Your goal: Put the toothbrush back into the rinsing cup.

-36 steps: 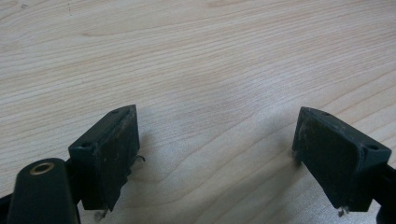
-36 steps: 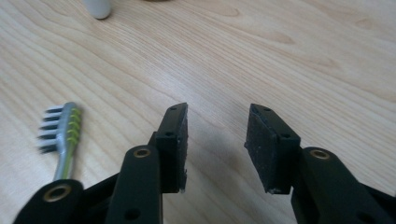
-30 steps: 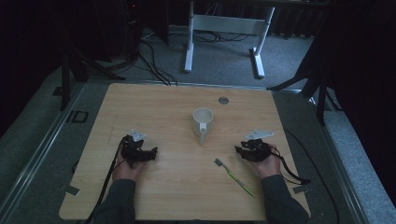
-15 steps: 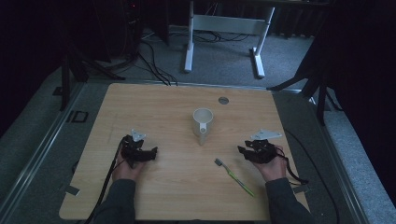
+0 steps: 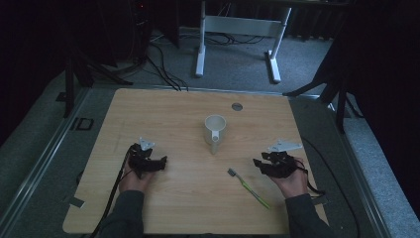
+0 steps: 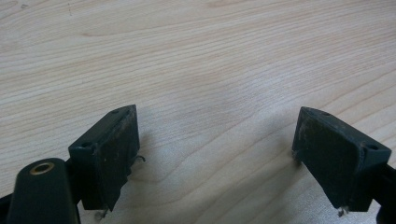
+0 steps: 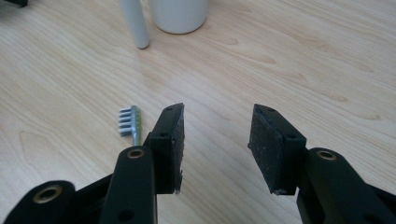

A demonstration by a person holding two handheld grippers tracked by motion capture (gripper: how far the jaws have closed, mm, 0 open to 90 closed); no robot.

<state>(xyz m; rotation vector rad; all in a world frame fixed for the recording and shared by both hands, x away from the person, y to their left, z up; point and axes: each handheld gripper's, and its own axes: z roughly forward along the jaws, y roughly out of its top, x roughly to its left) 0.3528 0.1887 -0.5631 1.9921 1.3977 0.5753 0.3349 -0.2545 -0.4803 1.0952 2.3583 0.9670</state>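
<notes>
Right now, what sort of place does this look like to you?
Probably a lab or recording room: a bare wooden table on grey carpet, cables trailing across the floor, and a white desk frame behind. A mug and toothbrush look staged.

No text, label, brand, number or sign can be read anywhere: the table, the mug and the toothbrush bear no legible marks, and the background is too dark to tell.
</notes>
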